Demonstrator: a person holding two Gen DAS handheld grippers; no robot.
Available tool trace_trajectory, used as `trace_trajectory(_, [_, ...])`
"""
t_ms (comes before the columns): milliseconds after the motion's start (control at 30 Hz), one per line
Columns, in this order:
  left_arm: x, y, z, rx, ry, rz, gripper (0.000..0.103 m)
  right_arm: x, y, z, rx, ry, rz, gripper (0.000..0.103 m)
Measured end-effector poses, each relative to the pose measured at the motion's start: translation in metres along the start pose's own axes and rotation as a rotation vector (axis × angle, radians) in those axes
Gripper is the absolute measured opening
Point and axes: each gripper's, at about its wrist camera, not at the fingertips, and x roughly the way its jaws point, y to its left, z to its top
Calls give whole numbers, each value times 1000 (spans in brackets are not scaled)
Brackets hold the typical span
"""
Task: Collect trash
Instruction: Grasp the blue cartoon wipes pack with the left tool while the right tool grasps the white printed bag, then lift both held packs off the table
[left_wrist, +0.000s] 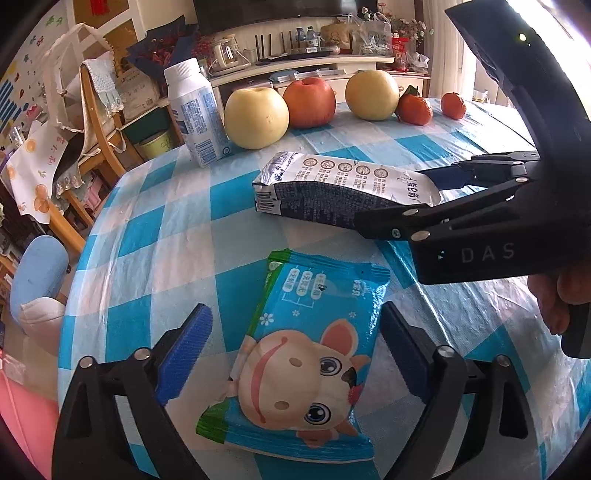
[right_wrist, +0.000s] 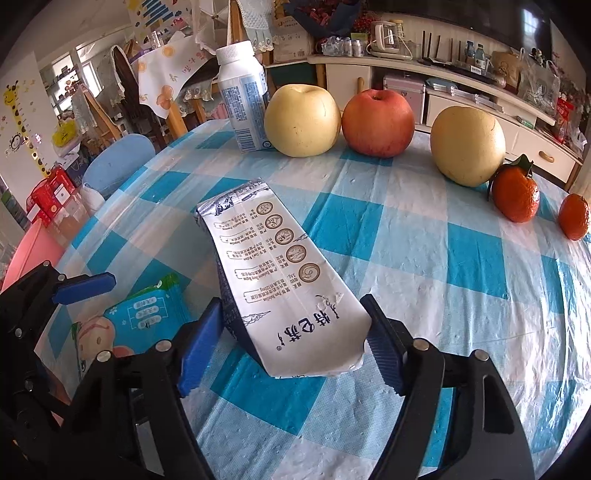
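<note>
A blue snack wrapper with a cartoon cow (left_wrist: 306, 369) lies flat on the checked tablecloth (left_wrist: 177, 236). My left gripper (left_wrist: 295, 354) is open, a blue pad on each side of the wrapper, not touching it. A flattened silver milk carton (right_wrist: 280, 280) lies further in. My right gripper (right_wrist: 291, 343) is open around the carton's near end, its pads close to the sides. The carton (left_wrist: 332, 188) and the right gripper (left_wrist: 432, 192) also show in the left wrist view. The wrapper (right_wrist: 136, 317) and the left gripper (right_wrist: 74, 291) show in the right wrist view.
At the table's far side stand a white bottle (left_wrist: 195, 110), two yellow pears (left_wrist: 256, 118) (left_wrist: 371, 94), a red apple (left_wrist: 310, 101) and two tangerines (left_wrist: 415, 107) (left_wrist: 453, 105). Chairs and a blue stool (left_wrist: 37, 273) crowd the left edge.
</note>
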Motion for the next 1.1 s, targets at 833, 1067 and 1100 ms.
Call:
trace_trajectory(833, [-20, 34, -3, -146, -33, 0, 48, -35, 25, 0, -94, -62, -55, 73])
trace_trajectory(1067, [-38, 52, -4, -183, -86, 69, 47, -50, 40, -3, -141, -108, -71, 73])
trace_trajectory(1100, [-40, 54, -4, -187, -93, 85, 46, -53, 42, -4, -148, -118, -73, 73])
